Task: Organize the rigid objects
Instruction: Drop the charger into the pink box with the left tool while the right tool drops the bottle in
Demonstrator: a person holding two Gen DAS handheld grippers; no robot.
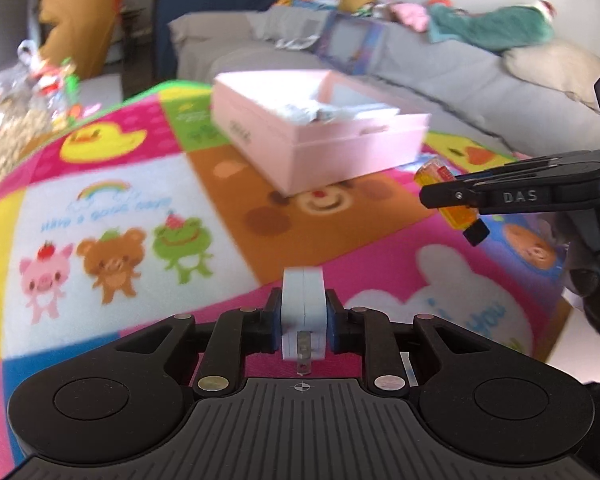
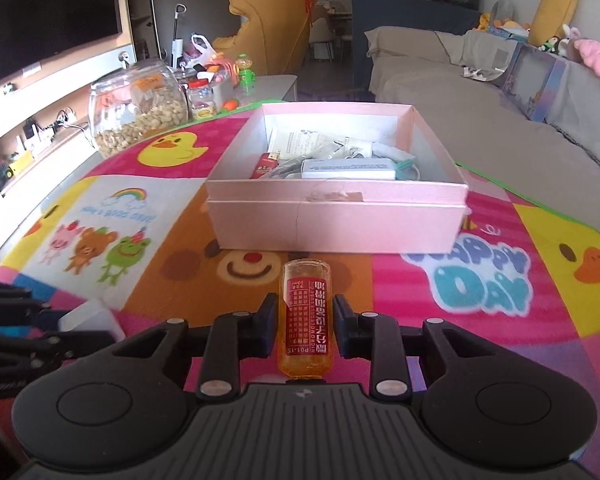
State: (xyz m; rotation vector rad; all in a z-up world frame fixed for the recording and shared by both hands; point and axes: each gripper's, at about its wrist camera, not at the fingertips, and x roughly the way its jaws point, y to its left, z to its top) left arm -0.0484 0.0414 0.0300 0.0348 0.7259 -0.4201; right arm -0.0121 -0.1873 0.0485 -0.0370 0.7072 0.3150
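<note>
A pink open box [image 2: 336,220] sits on the colourful cartoon mat [image 2: 140,216] and holds several items, among them a white flat pack [image 2: 348,169] and a red lighter-like item [image 2: 265,165]. My right gripper [image 2: 305,316] is shut on a small amber bottle with a red label [image 2: 305,312], held above the mat in front of the box. My left gripper [image 1: 303,312] is shut on a small white case [image 1: 303,308] with a metal tab, also above the mat. The box shows blurred in the left wrist view [image 1: 320,140]. The right gripper with the bottle [image 1: 456,196] shows at the right there.
A large glass jar of nuts [image 2: 140,108], small jars and toys stand at the table's far left. A grey sofa [image 2: 480,112] with plush toys and a picture box runs behind and right. The left gripper [image 2: 40,340] shows at the lower left of the right wrist view.
</note>
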